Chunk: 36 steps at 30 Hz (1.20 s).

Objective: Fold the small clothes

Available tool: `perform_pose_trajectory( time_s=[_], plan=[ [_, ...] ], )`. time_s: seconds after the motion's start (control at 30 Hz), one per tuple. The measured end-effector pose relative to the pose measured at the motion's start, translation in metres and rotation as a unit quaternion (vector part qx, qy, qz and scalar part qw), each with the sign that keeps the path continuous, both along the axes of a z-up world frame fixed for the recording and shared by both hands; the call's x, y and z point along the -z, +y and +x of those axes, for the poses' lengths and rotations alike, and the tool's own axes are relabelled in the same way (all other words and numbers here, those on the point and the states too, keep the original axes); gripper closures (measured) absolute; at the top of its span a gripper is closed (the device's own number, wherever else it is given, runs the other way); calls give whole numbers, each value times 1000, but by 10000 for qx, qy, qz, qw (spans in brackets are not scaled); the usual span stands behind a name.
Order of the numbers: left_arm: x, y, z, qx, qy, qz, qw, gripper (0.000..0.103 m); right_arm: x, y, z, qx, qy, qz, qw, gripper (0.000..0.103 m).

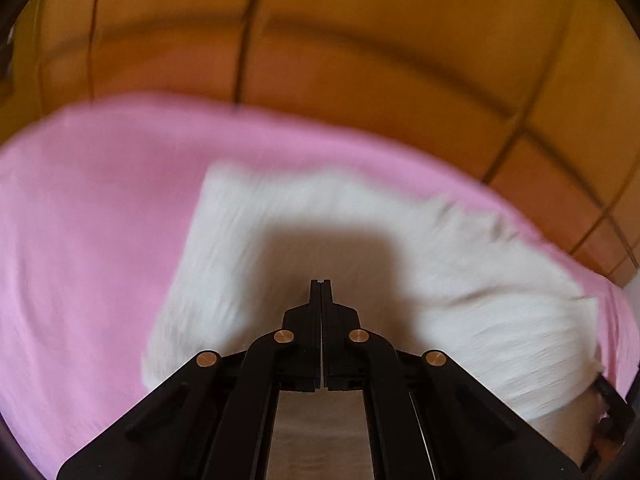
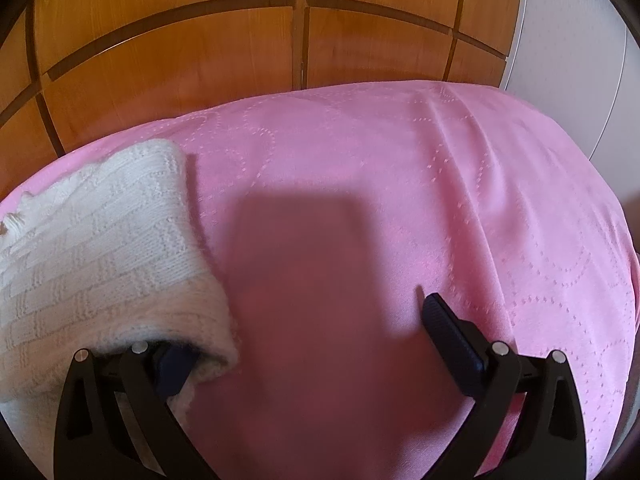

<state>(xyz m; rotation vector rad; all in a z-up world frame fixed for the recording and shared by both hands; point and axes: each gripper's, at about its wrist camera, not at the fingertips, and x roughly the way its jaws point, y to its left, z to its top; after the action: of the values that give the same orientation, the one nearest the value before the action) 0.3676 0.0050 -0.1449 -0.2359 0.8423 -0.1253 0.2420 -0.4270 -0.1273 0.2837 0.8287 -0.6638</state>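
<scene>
A white knitted garment lies folded on a pink bedspread. The left wrist view is blurred. My left gripper hovers over the middle of the knit, its jaws shut with nothing visible between them. In the right wrist view the same knit fills the left side, its folded edge rounded. My right gripper stands wide open over the pink cover. Its right finger is over bare bedspread. Its left finger is mostly hidden under the folded edge of the knit.
Wooden wardrobe panels with dark seams rise just behind the bed's far edge. A white wall stands at the right. The pink bedspread has dotted quilted circles and a few creases to the right of the knit.
</scene>
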Motion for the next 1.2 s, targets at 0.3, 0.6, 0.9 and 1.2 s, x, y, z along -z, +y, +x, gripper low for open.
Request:
perform_pose_trajectory(
  time_s=[0.3, 0.6, 0.9, 1.2],
  plan=[
    [12, 15, -17, -32, -310, -641, 9975, 103, 0, 5, 2, 6, 74, -175, 9998, 2],
    [11, 27, -48, -244, -301, -882, 9954, 100, -2, 6, 1, -7, 44, -170, 9998, 2],
    [4, 32, -104, -183, -563, -1018, 9930, 11, -7, 18, -8, -119, -32, -344, 9993, 2],
    [9, 45, -128, -230, -485, -1290, 9902, 4, -8, 22, -39, -271, -198, 4, 9994, 2]
  ],
)
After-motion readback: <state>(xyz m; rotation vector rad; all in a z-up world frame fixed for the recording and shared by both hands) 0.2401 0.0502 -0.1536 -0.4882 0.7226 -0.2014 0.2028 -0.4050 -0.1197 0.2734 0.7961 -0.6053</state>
